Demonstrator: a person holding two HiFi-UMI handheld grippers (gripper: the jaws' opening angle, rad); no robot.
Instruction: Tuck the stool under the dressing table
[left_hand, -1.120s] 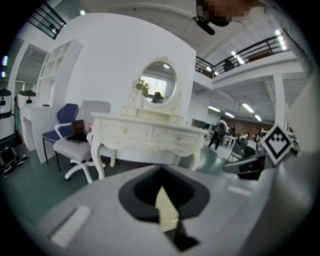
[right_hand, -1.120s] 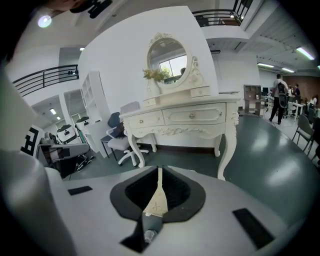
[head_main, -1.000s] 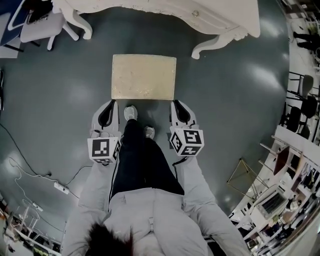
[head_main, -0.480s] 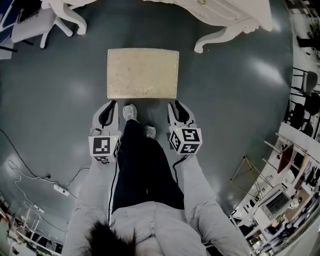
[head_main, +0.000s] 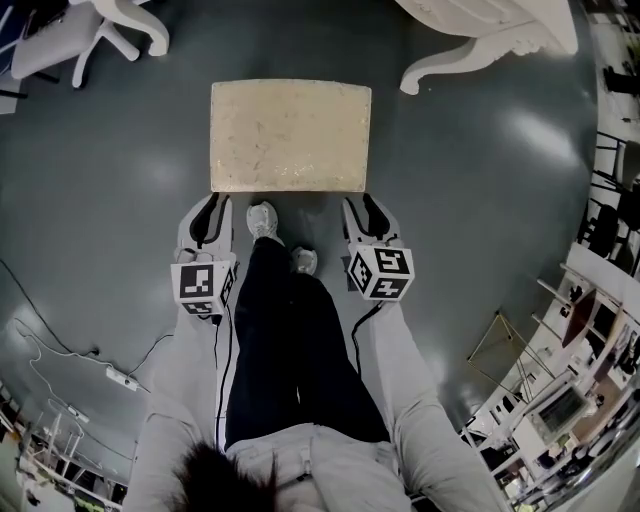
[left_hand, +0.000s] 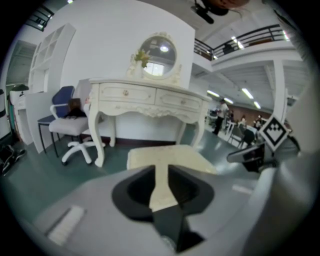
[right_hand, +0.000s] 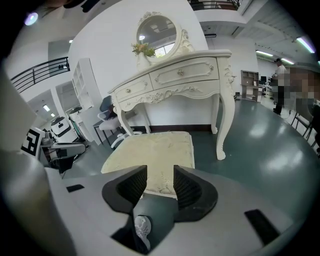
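The stool (head_main: 290, 135) has a cream cushioned top and stands on the grey floor in front of the white dressing table (head_main: 480, 30). My left gripper (head_main: 208, 212) hovers just short of the stool's near left corner. My right gripper (head_main: 364, 212) hovers just short of its near right corner. Both pairs of jaws are opening, with nothing between them. In the left gripper view the stool (left_hand: 170, 156) shows through the narrow gap of my left gripper (left_hand: 160, 186), before the dressing table (left_hand: 150, 97). In the right gripper view the cushion (right_hand: 155, 150) lies past my right gripper (right_hand: 160, 186).
A white office chair (head_main: 70, 40) stands at the far left, beside the table's left leg (head_main: 150, 30). The person's shoes (head_main: 262, 220) are on the floor between the grippers, close to the stool. A cable and power strip (head_main: 120, 376) lie at the lower left.
Both grippers have sunk toward the floor and their jaws have parted. The stool looks larger and nearer, and the dressing table has slid toward the top edge of the head view.
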